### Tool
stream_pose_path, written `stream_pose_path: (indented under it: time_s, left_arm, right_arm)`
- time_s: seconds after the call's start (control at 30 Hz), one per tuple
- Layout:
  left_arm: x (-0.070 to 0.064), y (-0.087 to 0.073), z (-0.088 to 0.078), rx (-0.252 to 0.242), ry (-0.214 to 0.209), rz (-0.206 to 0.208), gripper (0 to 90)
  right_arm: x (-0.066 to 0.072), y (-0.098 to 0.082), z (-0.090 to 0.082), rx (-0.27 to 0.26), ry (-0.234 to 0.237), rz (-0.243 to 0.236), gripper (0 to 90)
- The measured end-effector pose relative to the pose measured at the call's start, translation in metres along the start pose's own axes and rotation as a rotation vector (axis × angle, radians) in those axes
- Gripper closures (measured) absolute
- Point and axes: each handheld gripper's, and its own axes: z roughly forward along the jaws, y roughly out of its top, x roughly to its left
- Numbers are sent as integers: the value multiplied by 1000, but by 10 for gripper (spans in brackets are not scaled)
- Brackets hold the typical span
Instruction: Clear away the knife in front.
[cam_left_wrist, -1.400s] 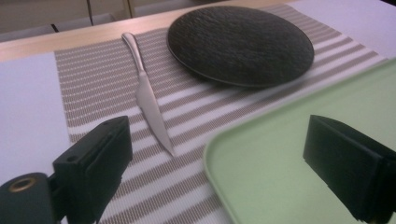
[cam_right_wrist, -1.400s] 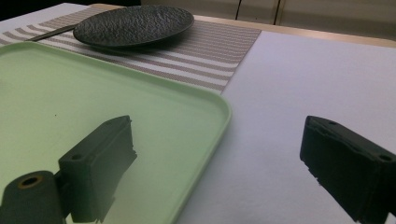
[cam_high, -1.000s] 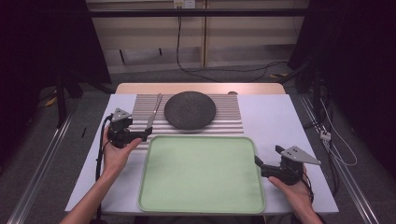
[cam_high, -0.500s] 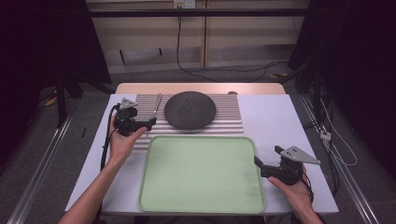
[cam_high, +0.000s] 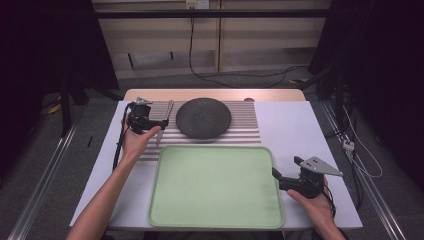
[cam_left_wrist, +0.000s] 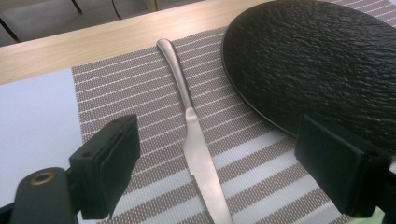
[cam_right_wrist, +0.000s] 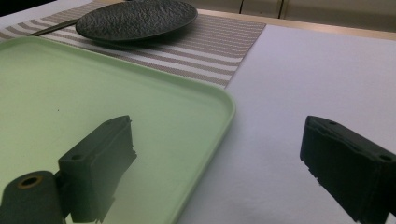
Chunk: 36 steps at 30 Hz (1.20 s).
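Left hand-held gripper (cam_left_wrist: 210, 168) wide open, empty, straddling the knife (cam_left_wrist: 196, 140). Lower squarely; pinch the handle, clear of the plate (cam_left_wrist: 317, 65).

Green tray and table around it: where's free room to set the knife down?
The green tray is bare wall to wall, the largest patch. The white table is free right of the striped placemat, up to the right gripper. It is crowded at the mat's left: the knife lies beside the black plate, with the left gripper open over it.
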Motion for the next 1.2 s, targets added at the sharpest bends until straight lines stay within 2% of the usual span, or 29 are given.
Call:
stream_pose_path:
  time_s: [0.27,0.37,0.43,0.5,0.53,0.6,0.67,0.7,0.8,0.93,1.1,1.2]
  left_arm:
    - [7,10,15,49,17,3,161]
    - [9,12,21,62,21,11,214]
    - [9,13,27,76,40,12,242]
    - [12,16,35,92,28,15,295]
    - [12,17,39,96,36,17,295]
    - [13,19,48,107,37,6,351]
    - [15,22,55,127,49,14,356]
    - [16,23,58,130,48,8,411]
    - [19,27,67,156,54,-1,423]
    - [23,29,76,178,64,-21,481]
    - [25,32,85,190,54,-39,573]
    - [26,32,92,209,43,-47,585]
  right_arm:
    - [0,0,0,4,-1,-4,94]
    - [0,0,0,5,-2,-4,94]
    - [0,0,1,4,-2,-3,94]
    - [0,0,1,7,0,-2,94]
    - [0,0,1,7,0,-2,94]
    - [0,0,1,8,1,-2,94]
    - [0,0,1,8,2,-2,94]
    - [0,0,1,9,1,2,94]
    - [-1,0,1,10,6,4,93]
    - [-2,-1,2,15,12,8,92]
    - [-3,-1,4,19,16,18,90]
    - [-4,-1,4,21,18,19,90]
